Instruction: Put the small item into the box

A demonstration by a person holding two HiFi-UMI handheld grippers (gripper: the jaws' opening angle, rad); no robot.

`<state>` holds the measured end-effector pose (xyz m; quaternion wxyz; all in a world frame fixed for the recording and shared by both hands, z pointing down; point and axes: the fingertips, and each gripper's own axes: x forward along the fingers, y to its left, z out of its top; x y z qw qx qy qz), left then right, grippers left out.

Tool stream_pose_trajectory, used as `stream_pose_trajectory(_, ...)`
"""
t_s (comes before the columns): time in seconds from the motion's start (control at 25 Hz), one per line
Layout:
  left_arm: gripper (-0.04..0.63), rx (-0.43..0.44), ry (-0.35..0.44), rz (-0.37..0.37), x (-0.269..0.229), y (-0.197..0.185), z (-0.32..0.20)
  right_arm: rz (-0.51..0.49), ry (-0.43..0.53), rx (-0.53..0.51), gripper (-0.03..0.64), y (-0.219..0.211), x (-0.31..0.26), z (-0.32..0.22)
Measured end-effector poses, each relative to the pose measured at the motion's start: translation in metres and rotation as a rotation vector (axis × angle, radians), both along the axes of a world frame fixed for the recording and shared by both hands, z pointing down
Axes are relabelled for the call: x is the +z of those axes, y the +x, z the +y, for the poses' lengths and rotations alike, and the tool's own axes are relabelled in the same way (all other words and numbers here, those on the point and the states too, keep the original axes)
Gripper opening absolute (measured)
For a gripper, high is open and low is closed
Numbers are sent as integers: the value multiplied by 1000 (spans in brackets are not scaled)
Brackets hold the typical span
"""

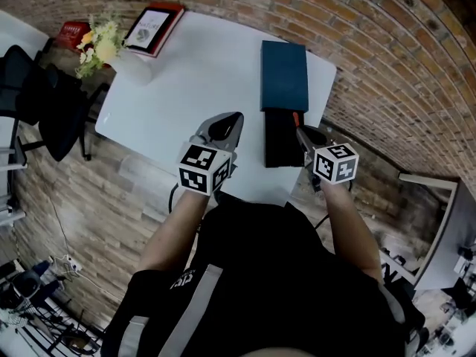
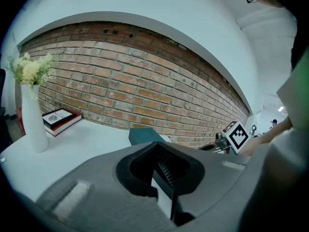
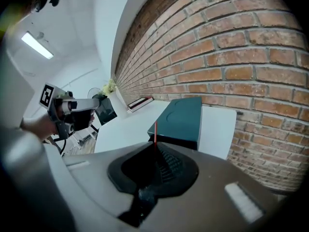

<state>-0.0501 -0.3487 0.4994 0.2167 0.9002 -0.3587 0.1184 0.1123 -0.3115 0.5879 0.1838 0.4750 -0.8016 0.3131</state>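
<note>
**Right gripper [image 1: 303,132] pinches a thin red item [image 3: 155,131]**

The left gripper [image 1: 227,125] hangs over the white table [image 1: 201,73], its jaws together on nothing. Just to its right lies the black box tray [image 1: 280,146], with the teal lid [image 1: 284,75] beyond it. The right gripper sits at the tray's right edge, jaws closed on what looks like a red sliver at the tray's near corner.

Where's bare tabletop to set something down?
The table is bare between the vase and book on the left and the teal lid, though the left gripper hangs over its near end. The right edge is crowded: lid, black box, right gripper.
</note>
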Motion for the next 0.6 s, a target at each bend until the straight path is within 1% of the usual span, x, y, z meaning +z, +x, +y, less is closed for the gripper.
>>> stream_pose_trajectory(0.16,6,-37,-12,-1,3,-4,-6,31,-52,-70,17,-5,19,-5)
stream_pose_trajectory(0.36,6,-62,-31,5,9,-6,-7,77,-129,-146,17,-13,44,-4)
stream_pose_trajectory(0.6,6,-68,-34,14,12,-5,-3,176,-182,-234,17,-25,65,-1)
